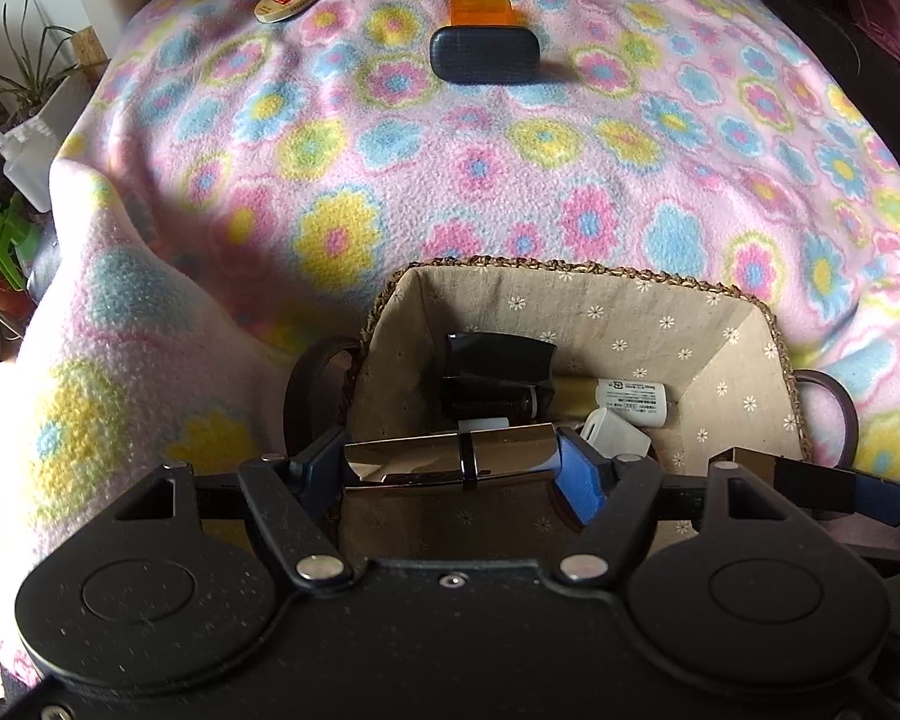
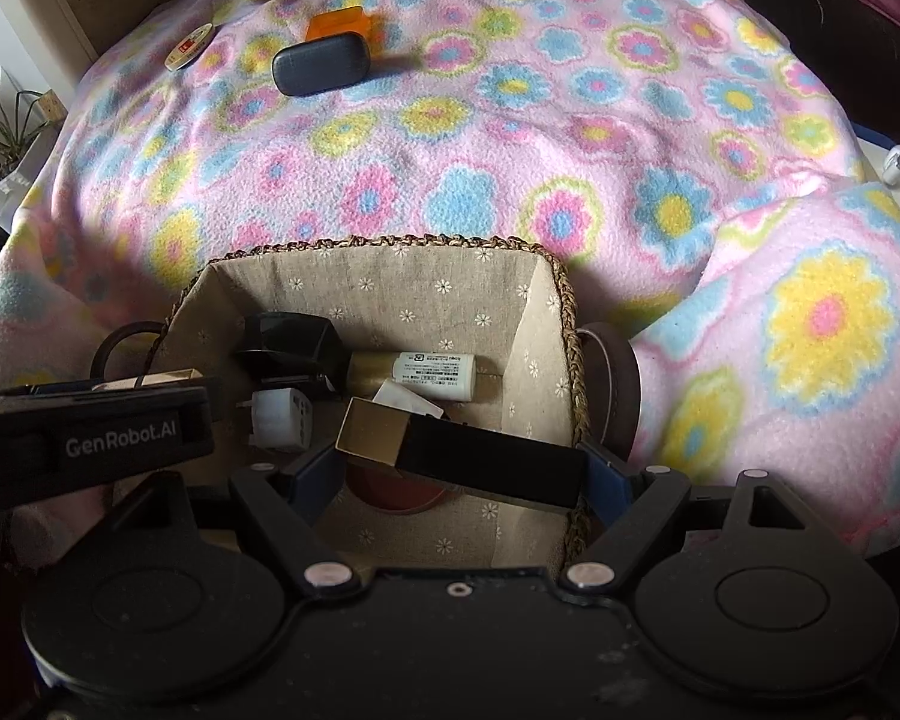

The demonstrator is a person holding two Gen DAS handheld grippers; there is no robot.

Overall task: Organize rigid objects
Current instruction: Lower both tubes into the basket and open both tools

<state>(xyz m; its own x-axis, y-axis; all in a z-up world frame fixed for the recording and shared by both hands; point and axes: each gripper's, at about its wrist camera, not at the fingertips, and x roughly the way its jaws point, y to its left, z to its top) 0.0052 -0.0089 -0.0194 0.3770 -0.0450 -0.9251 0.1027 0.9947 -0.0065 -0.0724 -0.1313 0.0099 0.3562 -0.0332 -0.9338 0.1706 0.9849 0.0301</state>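
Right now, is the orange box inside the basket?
No, the orange box sits out on the flowery blanket behind a dark case, far from the basket.

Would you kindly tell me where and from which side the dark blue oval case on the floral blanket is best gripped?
Grip the dark blue oval case across its short width, coming from above. It lies flat with its long sides exposed, though the orange box touches its far side, so slip one finger between them.

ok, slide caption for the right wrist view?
Right tongs hold a black-and-gold box over the lined basket.
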